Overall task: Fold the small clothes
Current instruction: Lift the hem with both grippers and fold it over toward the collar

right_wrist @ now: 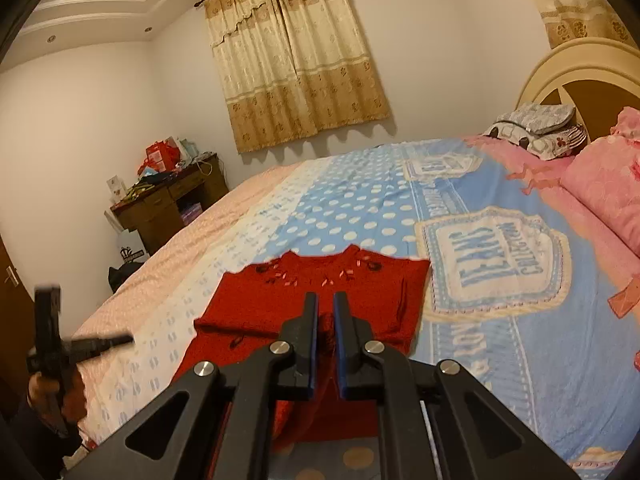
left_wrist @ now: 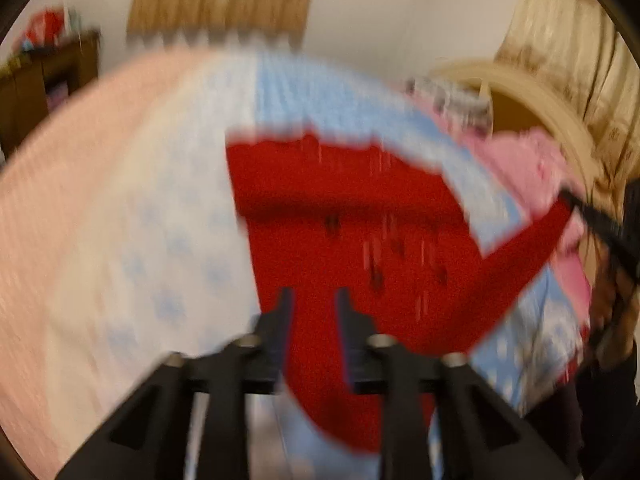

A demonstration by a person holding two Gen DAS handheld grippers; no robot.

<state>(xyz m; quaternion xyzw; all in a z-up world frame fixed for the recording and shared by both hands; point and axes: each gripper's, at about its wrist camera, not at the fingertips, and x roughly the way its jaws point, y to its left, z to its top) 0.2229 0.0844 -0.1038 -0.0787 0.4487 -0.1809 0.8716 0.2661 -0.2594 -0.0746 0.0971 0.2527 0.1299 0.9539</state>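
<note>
Nearest the lens, the right tongs are pinched nearly closed, a bunch of red knit caught in the narrow slit between them, so they seem to have hold of the near edge of the red sweater. The sweater lies on the bed, partly folded, with its beaded neckline at the far end and a fold line crossing it; its long axis runs straight away from the right tongs.

The left tongs stand a little apart with red cloth showing through the gap. That view is smeared by motion, so whether they grip anything cannot be told. In the right view they hover off to the left, above the bed's pale edge and apart from the sweater.

The right hand is therefore the nearer one, and the next fold probably carries the held edge forward toward the neckline. Pink pillows lie at the headboard, and a cluttered desk stands by the wall.
</note>
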